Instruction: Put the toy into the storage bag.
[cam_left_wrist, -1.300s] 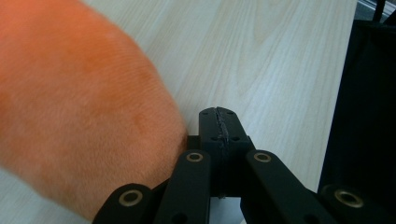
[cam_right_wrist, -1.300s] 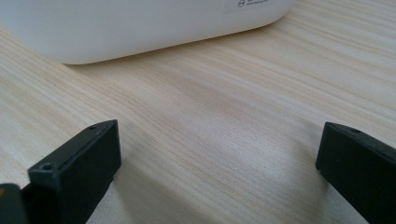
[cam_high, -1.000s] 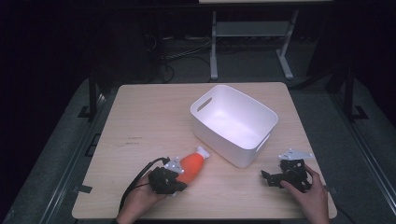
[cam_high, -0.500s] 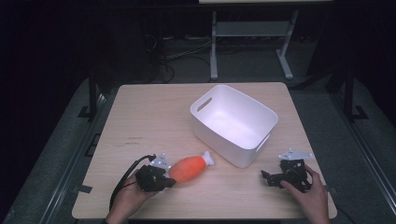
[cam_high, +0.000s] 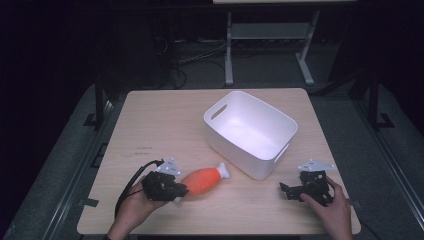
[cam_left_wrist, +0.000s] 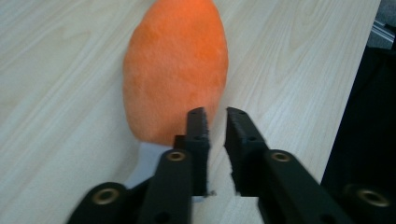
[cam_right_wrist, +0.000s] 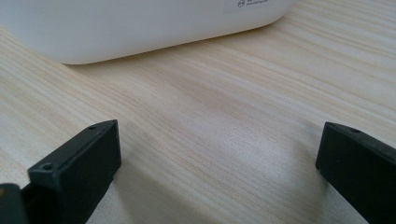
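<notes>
Orange plush carrot-shaped toy with white tip (cam_high: 204, 179) lying on the pale wooden bench (cam_high: 170, 125) near its front edge, left hand-held gripper (cam_left_wrist: 215, 122) nearly closed beside it, grasping nothing, right hand-held gripper (cam_high: 286, 190) released wide, white plastic bin (cam_high: 250, 131) at centre-right.

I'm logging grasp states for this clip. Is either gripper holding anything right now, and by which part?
Nothing is held. The left gripper has its jaws nearly shut on empty air beside the orange plush toy, which lies on the table. The right gripper is wide open over bare wood.
</notes>
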